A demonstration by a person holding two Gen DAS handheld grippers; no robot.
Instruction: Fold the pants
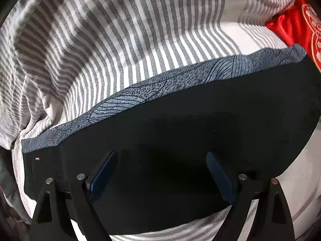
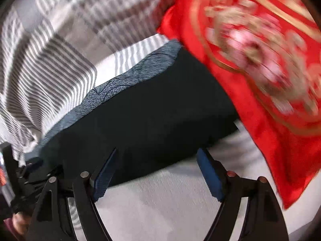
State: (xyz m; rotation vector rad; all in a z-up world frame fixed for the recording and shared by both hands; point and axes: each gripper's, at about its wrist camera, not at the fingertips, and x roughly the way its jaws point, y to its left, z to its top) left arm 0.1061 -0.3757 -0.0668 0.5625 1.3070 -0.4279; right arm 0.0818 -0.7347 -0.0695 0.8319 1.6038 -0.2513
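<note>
Black, smooth-knit pants (image 1: 170, 132) with a blue-grey patterned waistband, flat on the grey-and-white striped bedsheet (image 1: 96, 40) under both released hand-held grippers, left (image 1: 160, 172) and right (image 2: 155, 170): risk of pinching sheet too, or snagging the overlapping red satin cloth (image 2: 260, 60).

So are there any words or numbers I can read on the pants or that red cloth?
None can be read.
Small red tag on the dark pants: too small to read.
Gold pattern on the red cloth: blurred; cannot tell whether it holds writing.
Striped sheet: no text.
</note>
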